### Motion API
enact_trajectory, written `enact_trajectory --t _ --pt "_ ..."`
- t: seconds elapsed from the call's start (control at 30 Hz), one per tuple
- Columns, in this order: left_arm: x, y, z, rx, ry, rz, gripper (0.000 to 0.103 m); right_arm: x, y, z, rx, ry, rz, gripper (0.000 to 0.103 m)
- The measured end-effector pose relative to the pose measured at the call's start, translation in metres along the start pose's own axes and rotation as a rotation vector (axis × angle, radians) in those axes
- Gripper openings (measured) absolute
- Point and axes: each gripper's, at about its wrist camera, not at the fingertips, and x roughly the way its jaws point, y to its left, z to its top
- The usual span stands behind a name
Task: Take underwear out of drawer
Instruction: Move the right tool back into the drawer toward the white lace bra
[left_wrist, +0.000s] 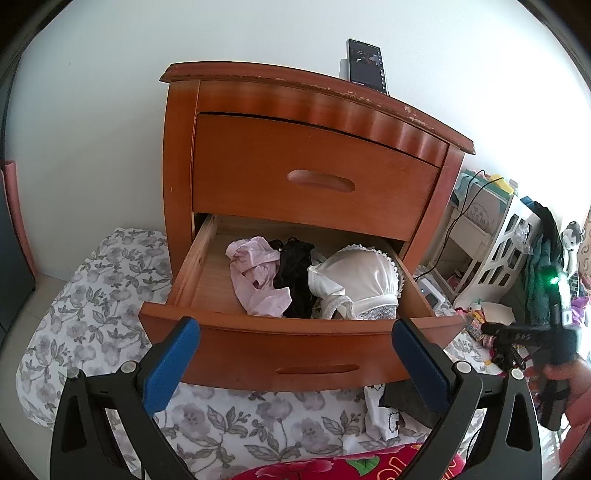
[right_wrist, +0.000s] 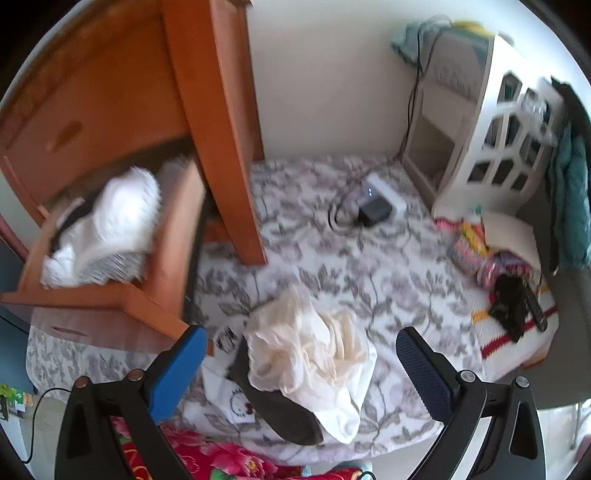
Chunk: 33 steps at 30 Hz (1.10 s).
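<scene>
The wooden nightstand's lower drawer (left_wrist: 255, 328) stands pulled open. Inside lie a pale pink piece of underwear (left_wrist: 255, 277), a black lace piece (left_wrist: 293, 275) and a white bra (left_wrist: 354, 280). My left gripper (left_wrist: 295, 365) is open in front of the drawer's front panel, holding nothing. My right gripper (right_wrist: 301, 369) is open over a heap on the floral sheet: a cream garment (right_wrist: 306, 350) on top of dark (right_wrist: 288, 413) and white (right_wrist: 236, 398) pieces. The white bra (right_wrist: 110, 225) and drawer (right_wrist: 155, 306) appear at left in the right wrist view, blurred.
A phone (left_wrist: 365, 66) stands on the nightstand top. A white latticed shelf (right_wrist: 506, 122), power adapter with cable (right_wrist: 375, 210), toys and a striped cloth (right_wrist: 513, 332) crowd the right side. A red flowered blanket (right_wrist: 221, 458) lies near me. The other gripper's body (left_wrist: 554, 332) shows at right.
</scene>
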Motion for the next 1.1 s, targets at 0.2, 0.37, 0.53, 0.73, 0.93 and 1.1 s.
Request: enact_trajectory --t 0.2,0.37,0.53,0.73,0.93,1.1 --pt "-0.001 0.0 0.0 -0.004 -0.011 -0.006 0.103 -0.055 0.026 0.016 -0.064 -0.142 0.029 0.103" --pt "-0.001 0.002 0.0 -0.009 -0.011 -0.007 0.103 -0.101 0.056 0.025 -0.136 -0.248 0.095 0.103" --pt "-0.001 0.007 -0.001 -0.02 -0.011 -0.008 0.103 -0.138 0.088 0.034 -0.201 -0.33 0.137 0.103" --pt "0.0 0.013 -0.001 -0.027 -0.012 -0.004 0.103 -0.153 0.132 0.047 -0.287 -0.348 0.18 0.103" --pt "0.001 0.024 -0.002 -0.052 -0.02 0.005 0.103 -0.137 0.167 0.056 -0.34 -0.29 0.208 0.103" --pt "0.007 0.033 -0.004 -0.06 -0.007 0.027 0.103 -0.101 0.192 0.06 -0.376 -0.209 0.224 0.103"
